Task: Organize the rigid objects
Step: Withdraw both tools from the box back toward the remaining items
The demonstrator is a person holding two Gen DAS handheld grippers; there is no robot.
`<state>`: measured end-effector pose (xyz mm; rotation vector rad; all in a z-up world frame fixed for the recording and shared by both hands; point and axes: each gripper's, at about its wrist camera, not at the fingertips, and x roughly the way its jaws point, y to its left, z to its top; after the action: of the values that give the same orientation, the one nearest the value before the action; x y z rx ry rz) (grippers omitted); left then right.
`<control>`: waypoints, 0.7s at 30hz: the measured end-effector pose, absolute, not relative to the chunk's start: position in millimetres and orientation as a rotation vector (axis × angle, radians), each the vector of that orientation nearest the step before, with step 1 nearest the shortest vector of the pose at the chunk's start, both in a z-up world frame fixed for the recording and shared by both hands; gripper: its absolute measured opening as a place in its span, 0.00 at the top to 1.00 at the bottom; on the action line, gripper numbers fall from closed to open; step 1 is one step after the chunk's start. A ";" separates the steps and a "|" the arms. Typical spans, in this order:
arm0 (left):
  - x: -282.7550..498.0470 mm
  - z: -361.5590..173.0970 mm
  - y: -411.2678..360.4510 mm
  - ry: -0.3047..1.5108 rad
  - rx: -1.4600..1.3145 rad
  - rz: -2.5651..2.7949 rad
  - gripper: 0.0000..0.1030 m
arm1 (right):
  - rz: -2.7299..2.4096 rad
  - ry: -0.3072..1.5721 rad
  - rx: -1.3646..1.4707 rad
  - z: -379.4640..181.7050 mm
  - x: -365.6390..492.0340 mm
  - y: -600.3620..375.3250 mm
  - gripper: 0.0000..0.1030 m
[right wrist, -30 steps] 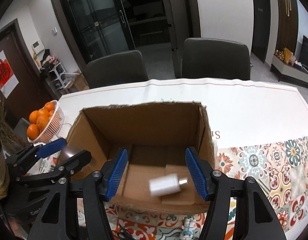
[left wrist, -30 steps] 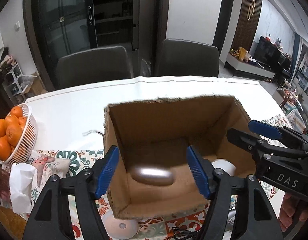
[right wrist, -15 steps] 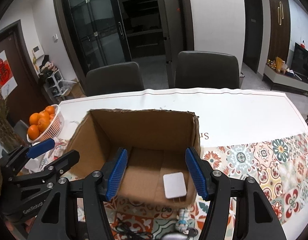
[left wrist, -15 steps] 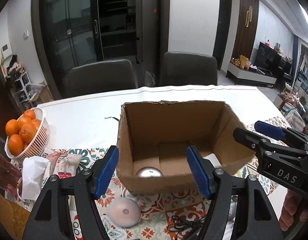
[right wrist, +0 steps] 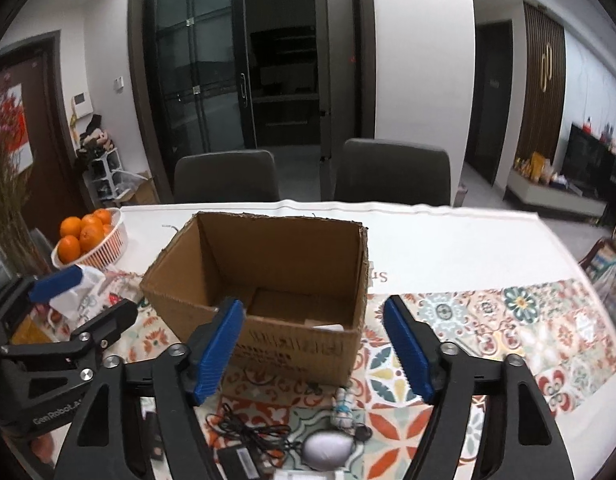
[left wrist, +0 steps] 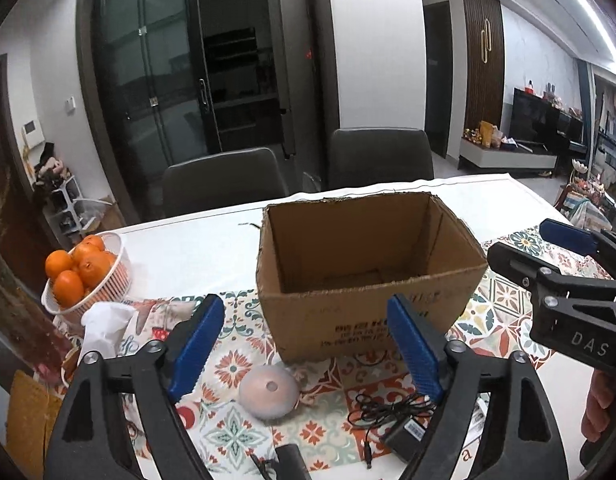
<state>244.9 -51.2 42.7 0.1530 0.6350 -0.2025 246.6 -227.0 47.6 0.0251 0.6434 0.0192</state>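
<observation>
An open cardboard box (left wrist: 368, 312) (right wrist: 292, 344) stands on the patterned tablecloth. A white flat object (right wrist: 328, 327) lies inside it at the near right. My left gripper (left wrist: 308, 344) is open and empty, held back from the box's near wall. My right gripper (right wrist: 314, 348) is open and empty too. In front of the box lie a pink round device (left wrist: 269, 391), a black power adapter with cord (left wrist: 404, 434) (right wrist: 244, 454), a white mouse-like object (right wrist: 328, 450) and a small white figurine (right wrist: 344, 406).
A white basket of oranges (left wrist: 84, 276) (right wrist: 90, 240) stands at the left, with a crumpled tissue (left wrist: 104, 326) beside it. Two dark chairs (left wrist: 224, 184) (right wrist: 392, 176) stand behind the white table (right wrist: 448, 236). A small black object (left wrist: 292, 460) lies at the near edge.
Both grippers have pulled back and up from over the box. A silvery object dropped from the left gripper and a white one from the right; both landed in the box.
</observation>
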 end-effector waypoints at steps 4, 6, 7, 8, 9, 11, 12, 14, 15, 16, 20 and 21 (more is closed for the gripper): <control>225.4 37.9 -45.9 0.617 0.150 -0.199 0.10 | 0.021 0.626 0.013 45.7 229.4 -222.5 0.21; 216.4 36.0 -45.6 0.613 0.149 -0.194 0.09 | 0.025 0.626 0.016 43.6 221.9 -220.9 0.20; 211.3 34.5 -47.3 0.607 0.149 -0.190 0.09 | 0.026 0.624 0.014 42.0 218.1 -219.9 0.19; 207.1 33.1 -47.6 0.602 0.152 -0.189 0.09 | 0.026 0.622 0.013 40.1 214.6 -220.0 0.18; 202.8 31.2 -48.6 0.599 0.162 -0.192 0.09 | 0.026 0.619 0.012 37.8 209.6 -220.3 0.16; 196.0 27.3 -49.6 0.596 0.171 -0.192 0.09 | 0.021 0.617 0.005 33.6 202.1 -220.3 0.16; 192.7 24.9 -50.5 0.597 0.177 -0.198 0.09 | 0.020 0.618 0.006 32.2 199.3 -220.3 0.16; 185.6 20.6 -51.5 0.597 0.183 -0.204 0.09 | 0.014 0.621 0.008 27.9 192.2 -222.2 0.15; 182.6 19.1 -52.9 0.594 0.190 -0.210 0.09 | 0.011 0.623 0.011 26.5 190.0 -222.4 0.15; 178.7 17.2 -52.9 0.592 0.195 -0.215 0.09 | 0.009 0.626 0.016 24.5 186.6 -223.6 0.15; 167.9 9.3 -57.6 0.584 0.226 -0.244 0.09 | 0.000 0.630 0.021 16.3 171.9 -226.5 0.14; 165.4 7.4 -58.2 0.579 0.237 -0.249 0.09 | -0.003 0.629 0.018 15.2 169.4 -227.0 0.14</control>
<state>165.4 -58.2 7.4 0.2368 0.5794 -0.2493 169.4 -227.0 15.2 0.0183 0.6286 -0.0029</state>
